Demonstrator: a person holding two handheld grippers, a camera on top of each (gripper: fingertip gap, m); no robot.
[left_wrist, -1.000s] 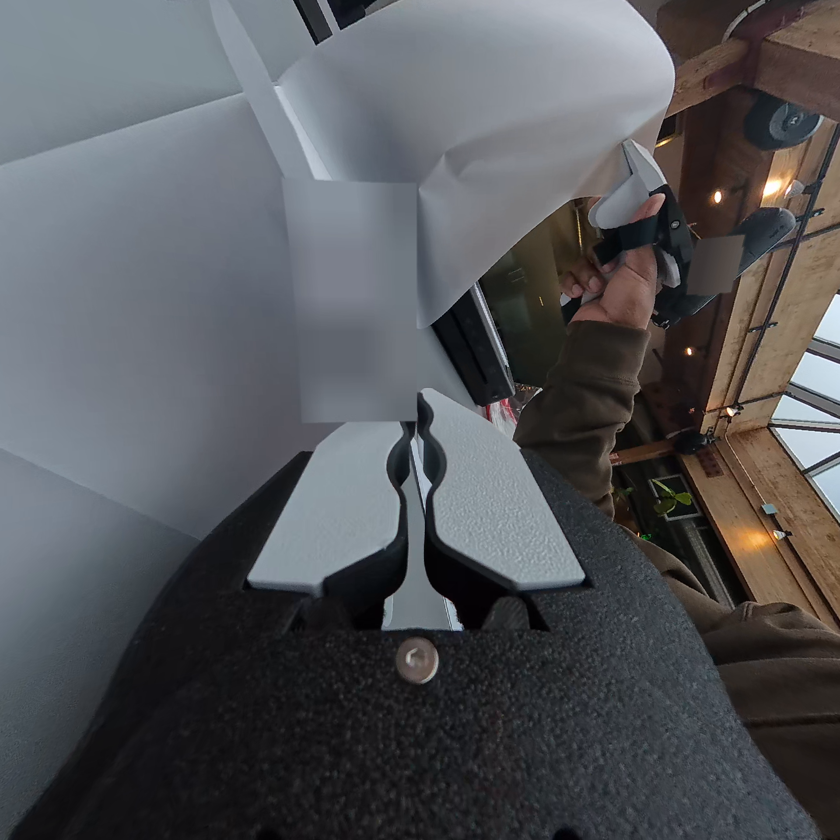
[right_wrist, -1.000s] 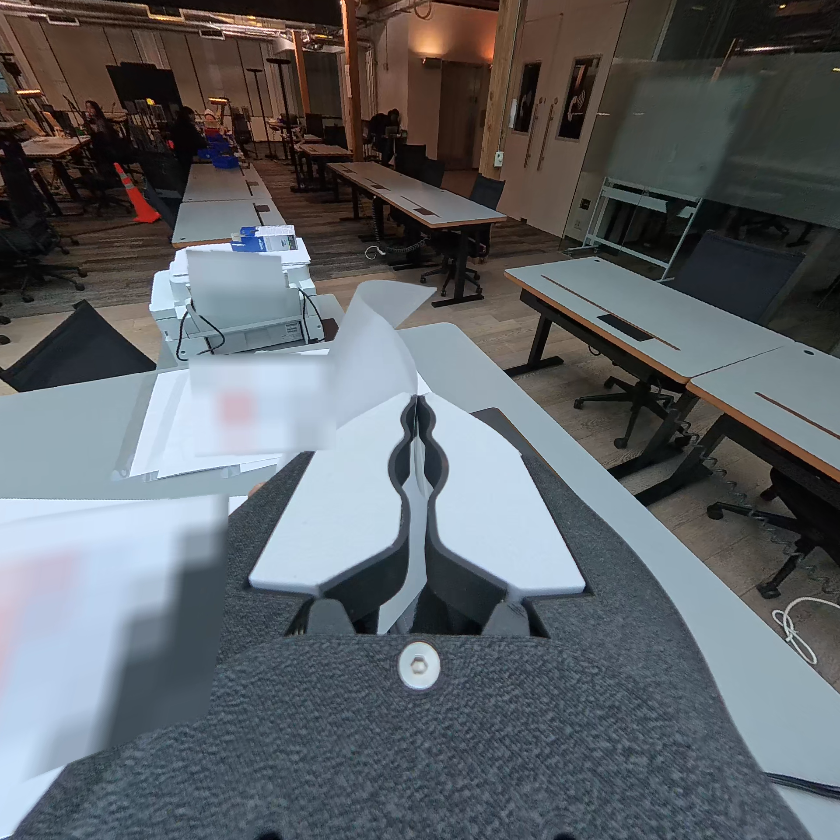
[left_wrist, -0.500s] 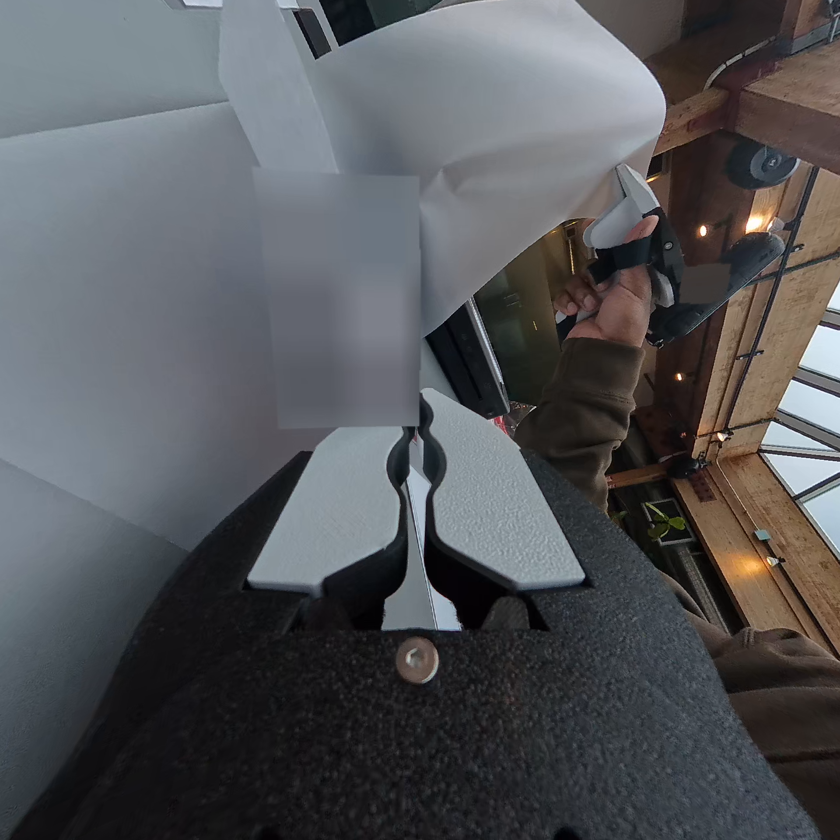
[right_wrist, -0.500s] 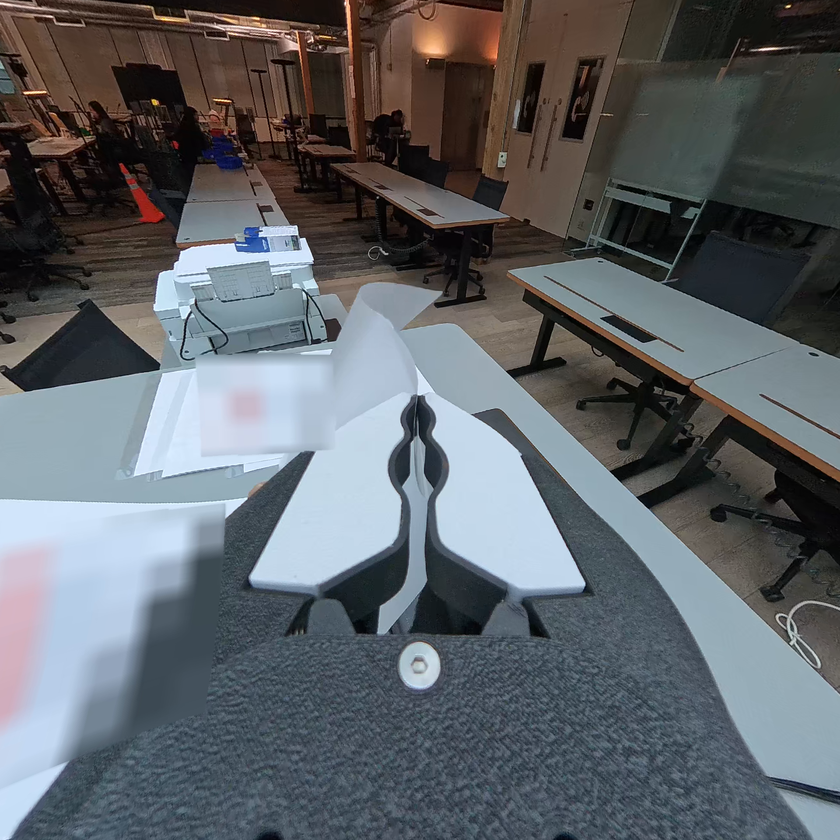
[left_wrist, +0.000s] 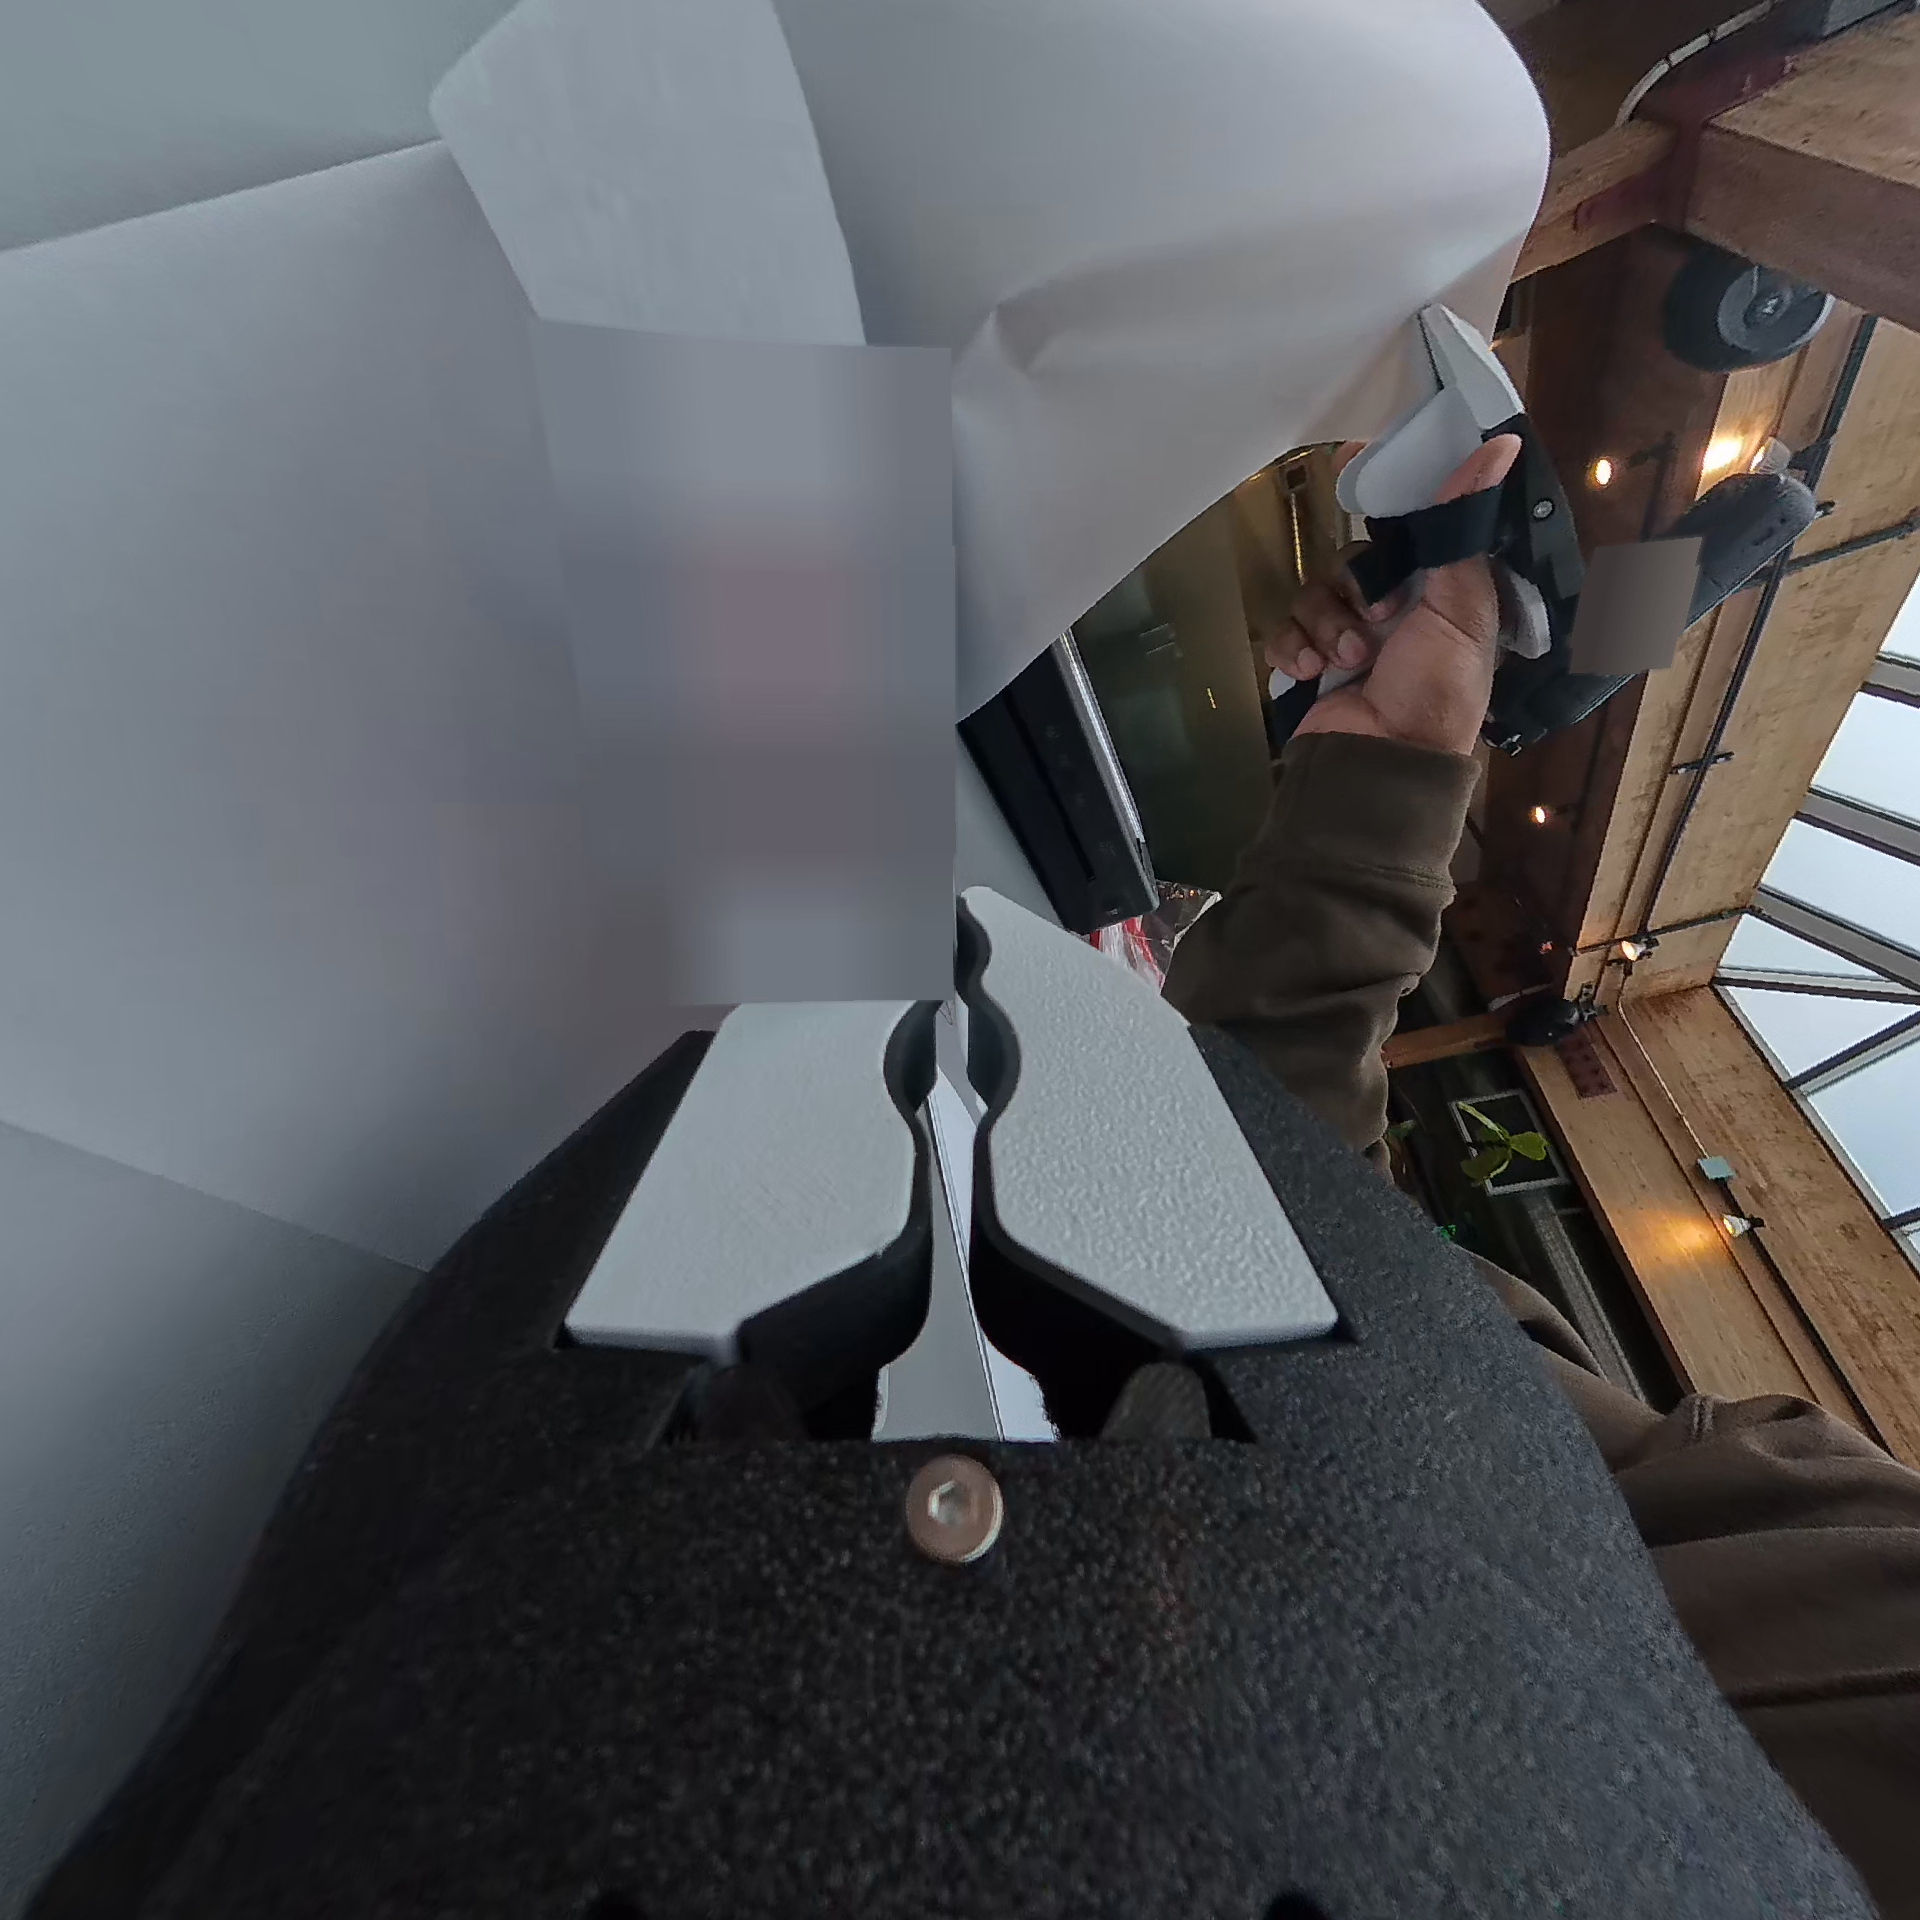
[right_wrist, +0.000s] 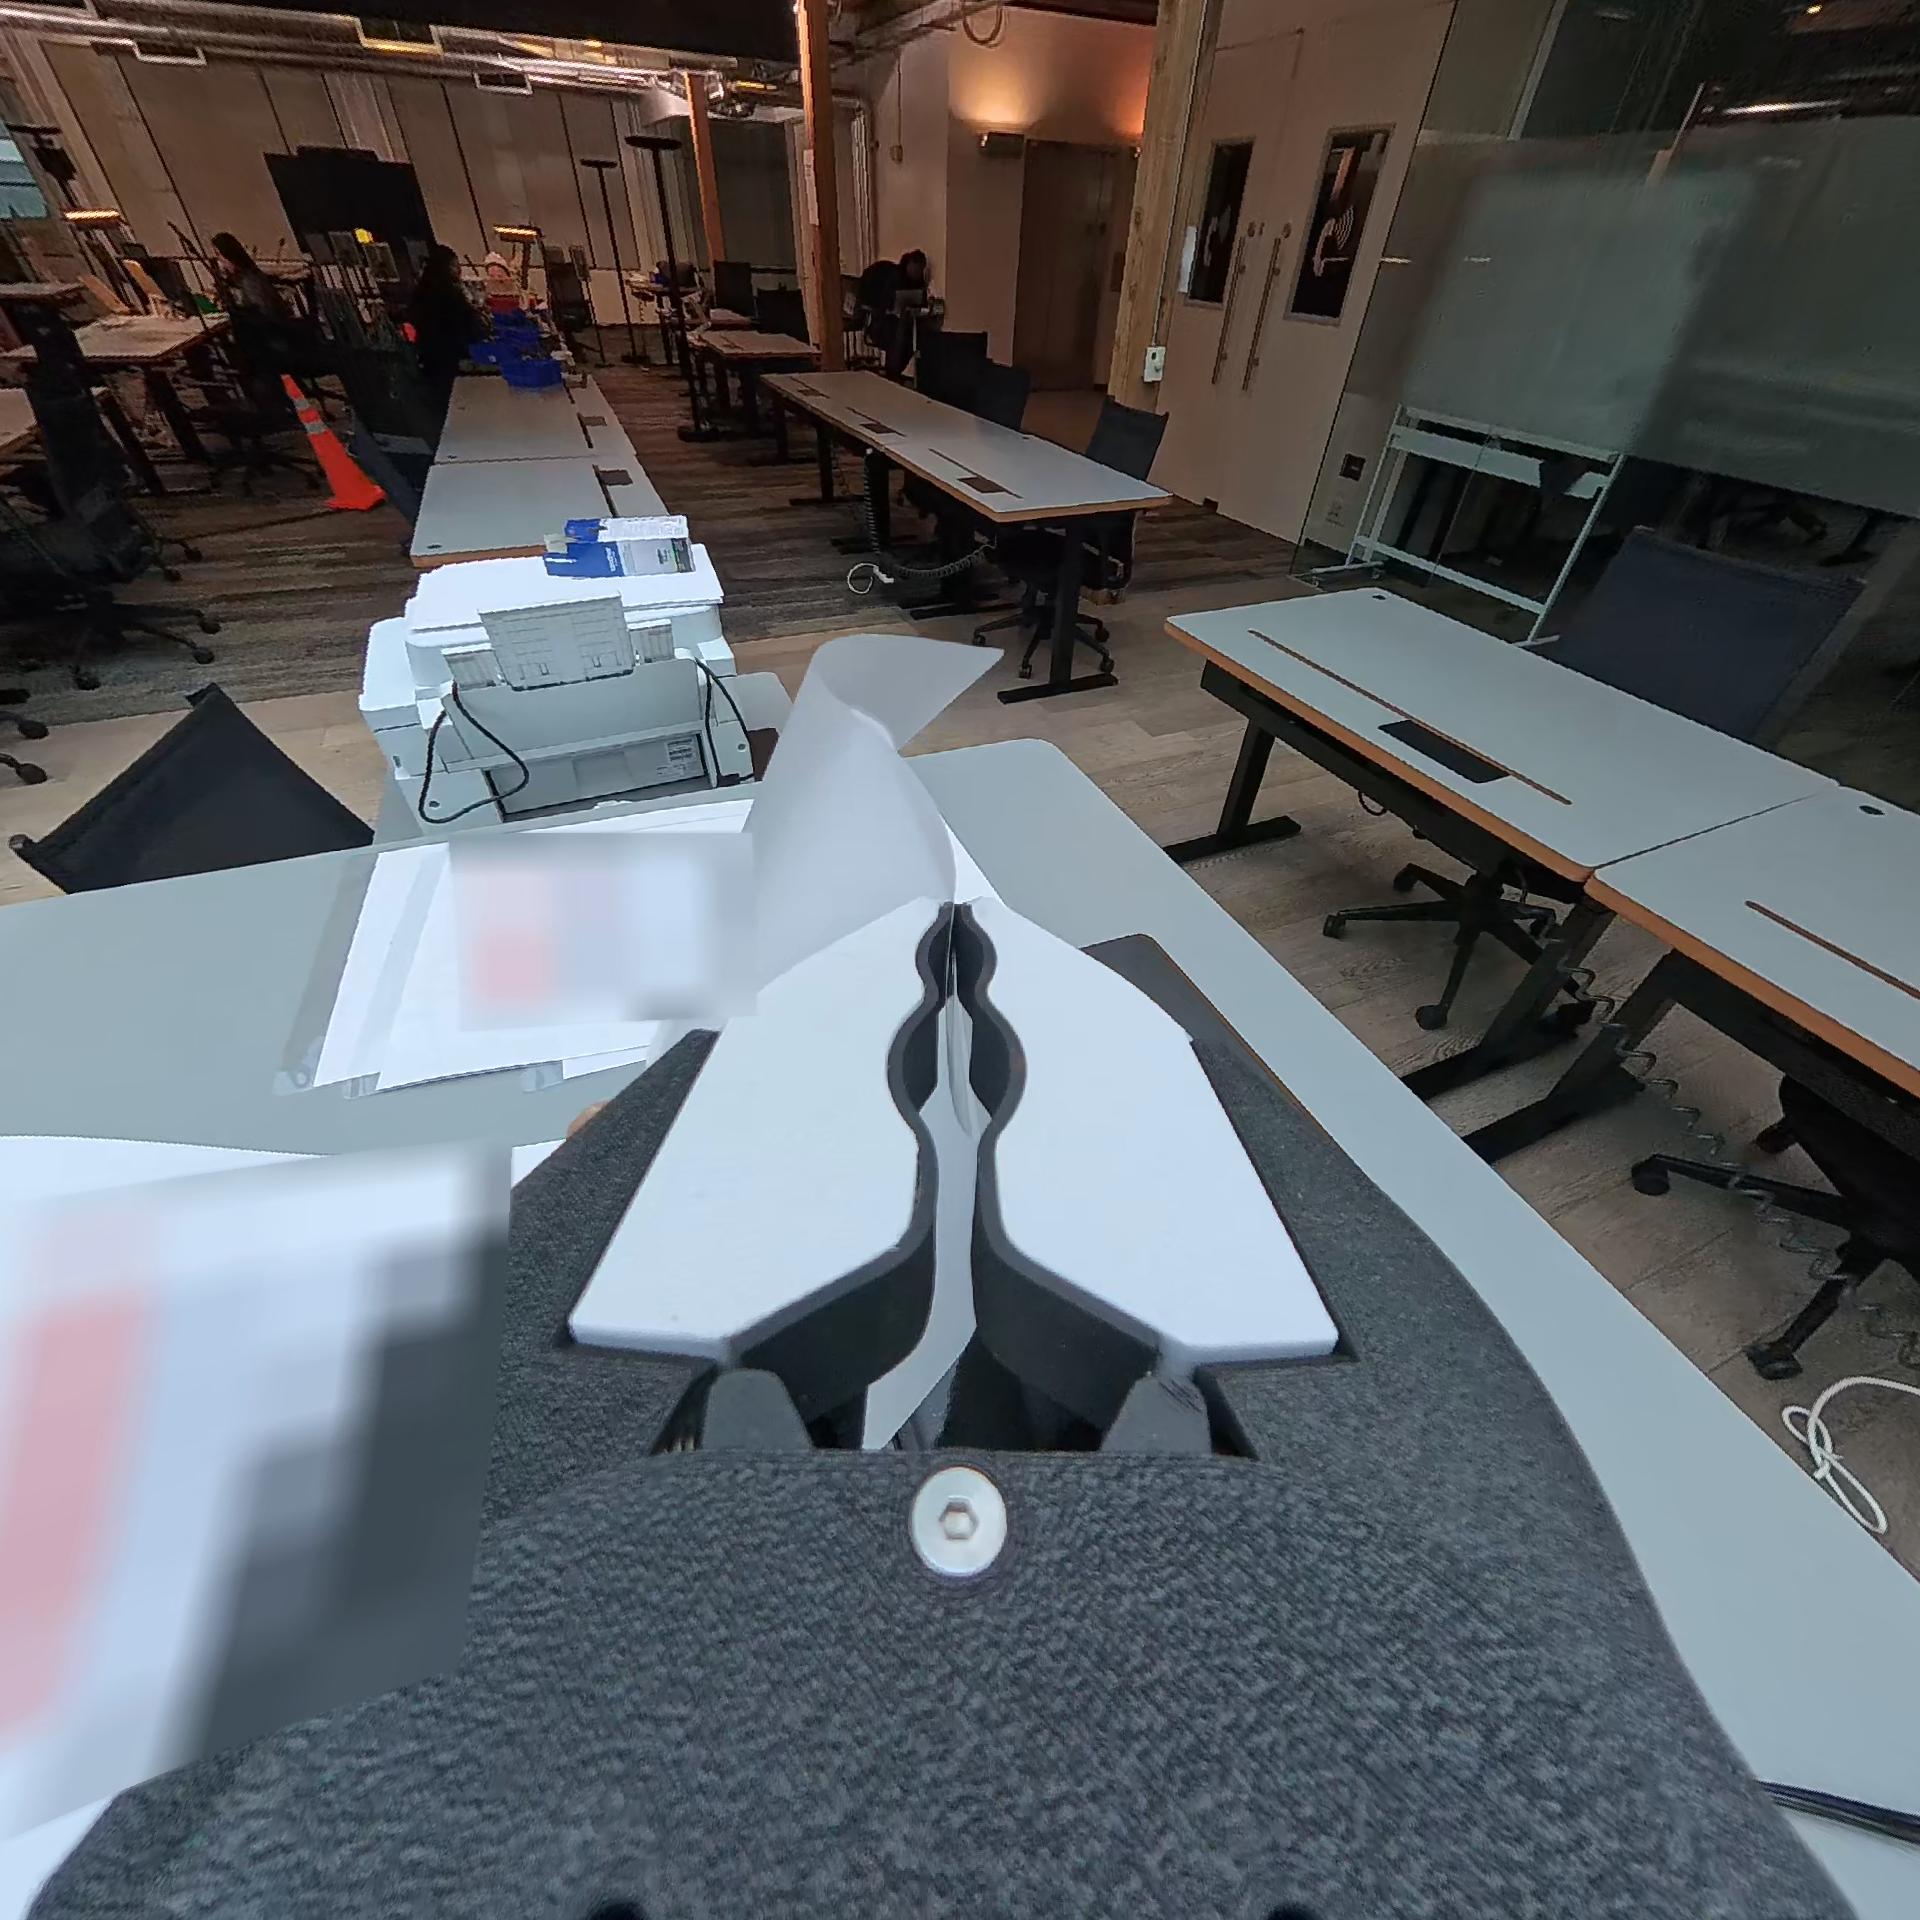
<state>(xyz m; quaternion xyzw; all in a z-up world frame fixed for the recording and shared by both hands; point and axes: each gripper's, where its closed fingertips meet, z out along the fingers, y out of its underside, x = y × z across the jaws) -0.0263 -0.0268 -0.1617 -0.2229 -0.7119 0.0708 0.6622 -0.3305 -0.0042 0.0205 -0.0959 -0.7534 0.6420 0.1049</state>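
Above the grey desk (right_wrist: 1195, 883), both grippers, left (left_wrist: 958, 935) and right (right_wrist: 954, 920), pinch opposite edges of one curling paper sheet (left_wrist: 1143, 260).

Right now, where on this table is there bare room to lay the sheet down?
Bare grey table runs right of the right tool, out to its edge. A smaller bare strip lies left of the paper stack. It is crowded ahead-left: the stack, then the printer. The right tool and left tool are both shut on the sheet.
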